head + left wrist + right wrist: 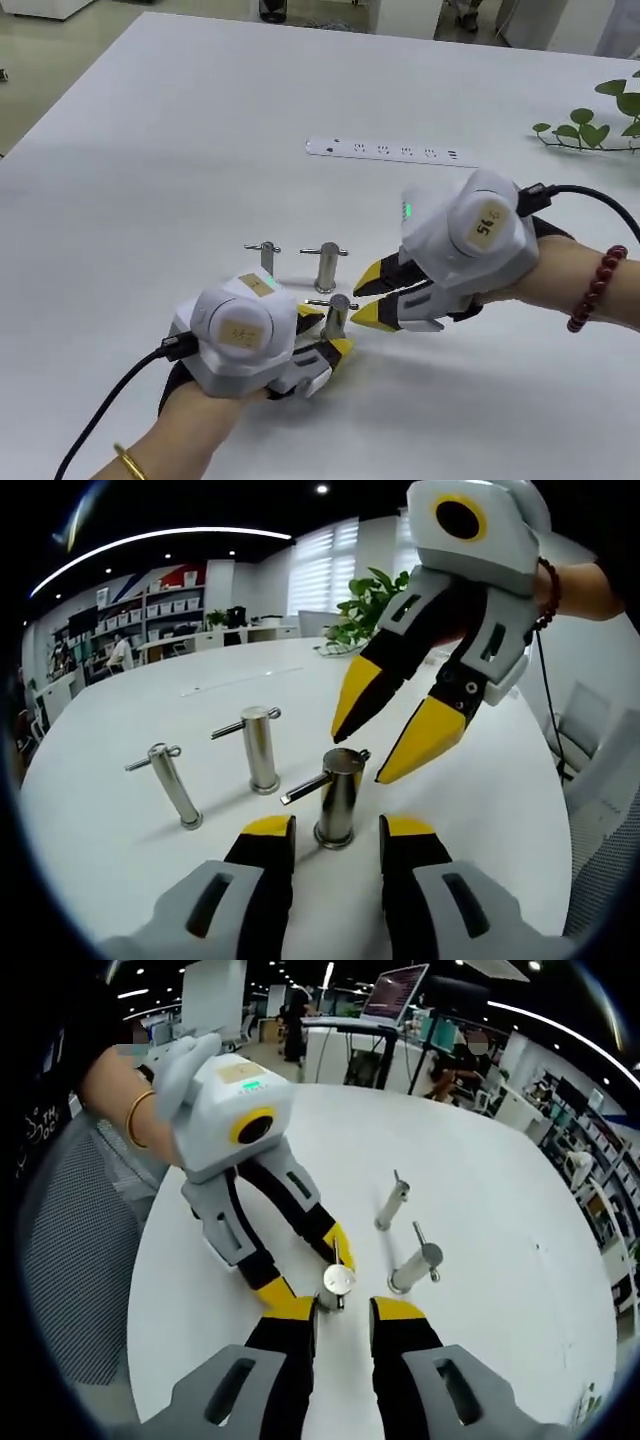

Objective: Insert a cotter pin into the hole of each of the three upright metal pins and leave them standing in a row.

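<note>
- Head view: three metal pins stand upright on the white desk (180,130). They are the left pin (267,260), the middle pin (326,268) and the front pin (338,314). The front pin sits just below and right of the middle one, at frame centre.
- Left gripper view: every pin has a wire running crosswise through its top. The front cotter pin (305,789) sticks out on both sides of its post, with the looped end to the right.
- Left tool (335,832): jaws apart, one on either side of the front pin's base. A gap shows on each side, and it grips nothing.
- Right tool (365,752): jaws spread, with the yellow tips just beside the looped end of the front cotter pin, up and right of centre. It holds nothing.
- Judgement: insertion looks done on all three pins. I cannot tell whether the front one is pushed fully home.
- Judgement: the row is what remains. In the head view the front pin stands out of line with the other two. It probably needs shifting into line, and then both tools need to move clear.
</note>
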The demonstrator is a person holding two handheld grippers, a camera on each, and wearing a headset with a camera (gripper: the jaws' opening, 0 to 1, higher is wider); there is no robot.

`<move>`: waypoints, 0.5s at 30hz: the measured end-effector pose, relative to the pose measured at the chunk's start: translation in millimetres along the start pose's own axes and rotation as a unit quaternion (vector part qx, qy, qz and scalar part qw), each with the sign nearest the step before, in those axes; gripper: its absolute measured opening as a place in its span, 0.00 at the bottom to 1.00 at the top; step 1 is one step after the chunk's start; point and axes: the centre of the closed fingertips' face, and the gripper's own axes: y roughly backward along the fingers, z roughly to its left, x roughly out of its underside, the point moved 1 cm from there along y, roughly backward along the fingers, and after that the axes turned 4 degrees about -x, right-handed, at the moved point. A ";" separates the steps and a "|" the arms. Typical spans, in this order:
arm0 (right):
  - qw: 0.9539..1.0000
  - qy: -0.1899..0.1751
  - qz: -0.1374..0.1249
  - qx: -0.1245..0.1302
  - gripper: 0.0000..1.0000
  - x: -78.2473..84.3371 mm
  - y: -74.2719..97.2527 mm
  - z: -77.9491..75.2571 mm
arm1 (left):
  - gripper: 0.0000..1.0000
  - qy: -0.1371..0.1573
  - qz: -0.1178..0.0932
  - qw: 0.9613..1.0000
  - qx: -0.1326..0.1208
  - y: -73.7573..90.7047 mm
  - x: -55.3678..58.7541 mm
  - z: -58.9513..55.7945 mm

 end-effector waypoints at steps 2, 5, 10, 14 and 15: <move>1.000 -0.012 -0.005 0.000 0.18 -1.0 -0.4 0.3 | 0.37 0.006 0.004 1.000 0.004 4.0 -0.4 1.2; 1.000 -0.024 -0.007 -0.004 0.20 -1.0 -0.9 1.0 | 0.46 0.010 0.001 1.000 0.004 8.8 -2.8 4.0; 0.999 -0.051 -0.016 -0.004 0.22 -3.1 0.4 -2.3 | 0.57 0.015 -0.003 1.000 -0.003 13.8 -7.9 10.3; 0.998 -0.063 -0.023 -0.003 0.24 -5.3 -0.2 -2.4 | 0.64 0.022 -0.001 1.000 -0.018 21.6 -11.1 15.4; 0.998 -0.063 -0.022 -0.004 0.24 -5.3 -0.7 -2.1 | 0.67 0.022 -0.001 1.000 -0.021 24.5 -11.2 15.9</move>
